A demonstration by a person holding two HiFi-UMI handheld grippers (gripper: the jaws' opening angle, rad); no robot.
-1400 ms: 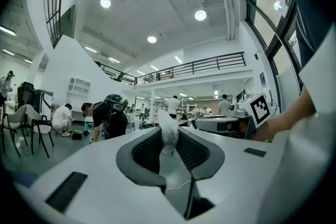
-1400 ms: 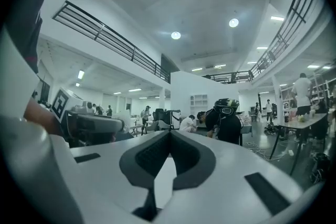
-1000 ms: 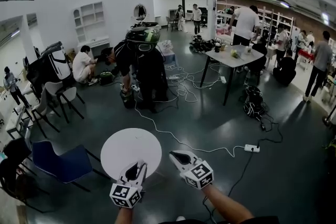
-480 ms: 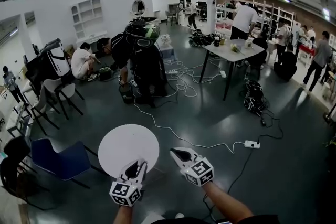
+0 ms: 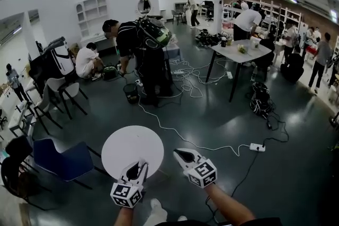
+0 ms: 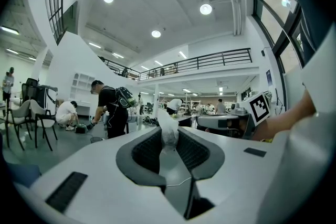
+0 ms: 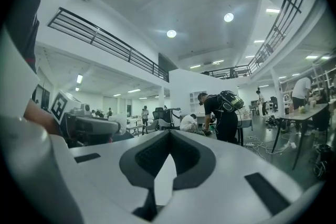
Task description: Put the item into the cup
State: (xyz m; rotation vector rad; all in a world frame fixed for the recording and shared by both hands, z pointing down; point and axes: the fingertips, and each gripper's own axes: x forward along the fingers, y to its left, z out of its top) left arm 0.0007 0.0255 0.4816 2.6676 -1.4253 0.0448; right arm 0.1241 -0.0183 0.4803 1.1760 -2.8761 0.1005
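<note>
One white crumpled item (image 6: 168, 122) is clamped between the left gripper's (image 6: 169, 132) fingers, its long axis upright, its top rising past the tips; the right gripper's (image 7: 169, 135) fingers meet, empty; one round white desk (image 5: 130, 143) lies near both.

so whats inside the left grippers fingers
A crumpled white item, pinched in the left gripper. The fingers cover its sides, so its full shape can't be seen.
</note>
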